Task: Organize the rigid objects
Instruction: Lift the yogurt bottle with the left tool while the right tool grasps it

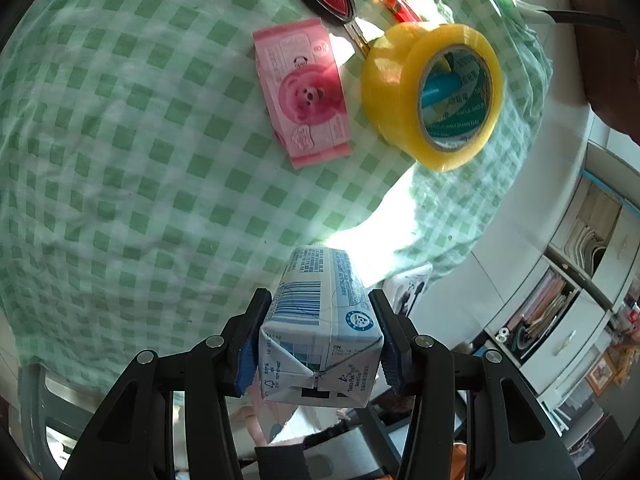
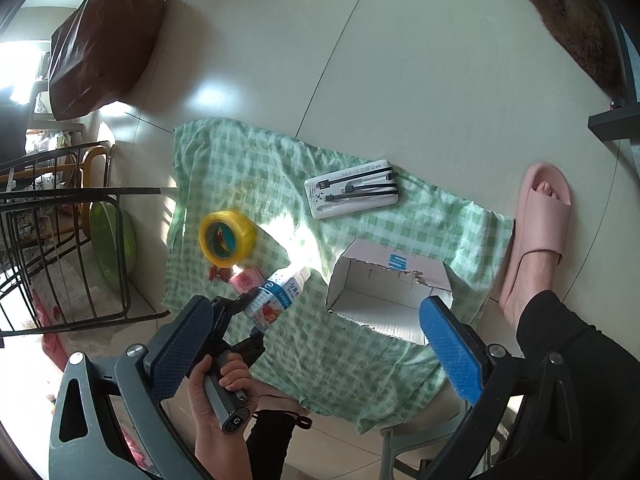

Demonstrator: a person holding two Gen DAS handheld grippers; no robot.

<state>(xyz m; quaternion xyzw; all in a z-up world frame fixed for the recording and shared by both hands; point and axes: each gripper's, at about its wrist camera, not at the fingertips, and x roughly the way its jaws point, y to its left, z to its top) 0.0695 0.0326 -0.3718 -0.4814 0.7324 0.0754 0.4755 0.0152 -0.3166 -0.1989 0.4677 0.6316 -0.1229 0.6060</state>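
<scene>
Milk carton (image 1: 320,328), stiff yet crushable, sits clamped across its broad sides in left gripper (image 1: 320,344); right gripper (image 2: 316,344) hangs spread wide above cardboard box (image 2: 384,300).

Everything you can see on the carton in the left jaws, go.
The milk carton is a small white-and-blue brick-shaped paper pack with a barcode, printed text, a round seal and folded, glued end flaps facing the camera. It looks intact. The left gripper is shut on it, pads pressing its two long sides. It is held lying along the jaws, above the near edge of the green checked cloth. In the right wrist view it shows strawberry graphics.
</scene>
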